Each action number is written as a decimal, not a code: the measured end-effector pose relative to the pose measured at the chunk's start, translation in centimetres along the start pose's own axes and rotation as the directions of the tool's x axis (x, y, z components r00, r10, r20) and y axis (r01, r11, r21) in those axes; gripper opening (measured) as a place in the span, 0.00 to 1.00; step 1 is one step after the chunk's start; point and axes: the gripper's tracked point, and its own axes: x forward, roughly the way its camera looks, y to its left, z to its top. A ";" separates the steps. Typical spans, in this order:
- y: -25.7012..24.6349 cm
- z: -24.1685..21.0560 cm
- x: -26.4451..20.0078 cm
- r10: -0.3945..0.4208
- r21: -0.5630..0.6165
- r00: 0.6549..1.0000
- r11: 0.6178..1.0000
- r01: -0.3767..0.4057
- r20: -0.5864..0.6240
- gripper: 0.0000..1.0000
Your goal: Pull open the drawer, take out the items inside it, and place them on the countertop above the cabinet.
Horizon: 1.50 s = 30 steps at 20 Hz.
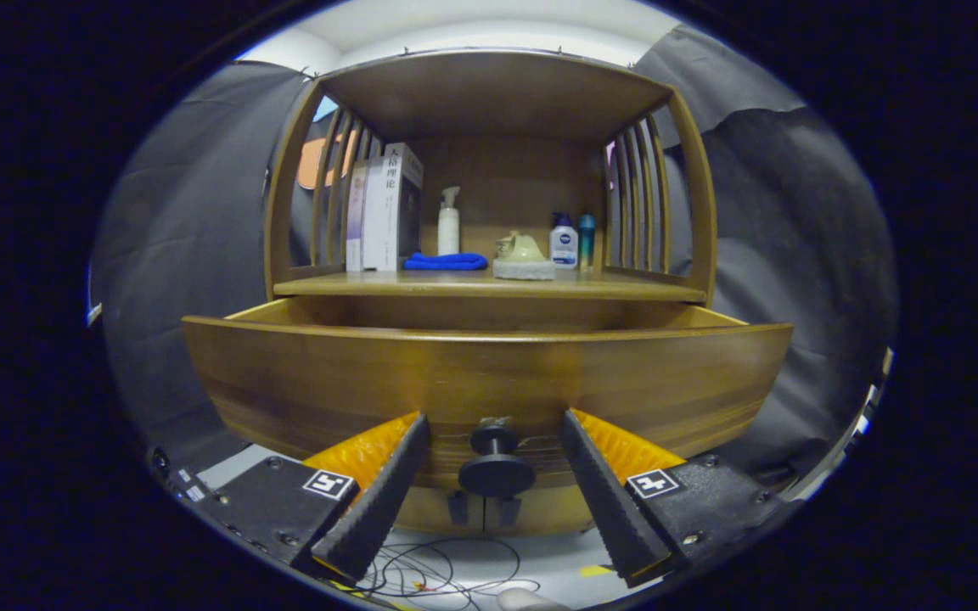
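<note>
Spread wide, the gripper (495,424) straddles the knob (496,464) without touching it, while the drawer (489,373) stands pulled out, likely for reaching inside.

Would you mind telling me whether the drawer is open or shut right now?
Open: the drawer front stands out from under the countertop. The gripper fingers straddle its knob, apart.

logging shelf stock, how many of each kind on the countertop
books: 2
bottles: 3
blue cloth: 1
green ornament: 1
total: 7
The open tongs flank the drawer's knob.
</note>
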 end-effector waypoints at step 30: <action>0.8 2.8 10.7 -0.003 -0.005 1.000 1.000 0.003 0.000 1.00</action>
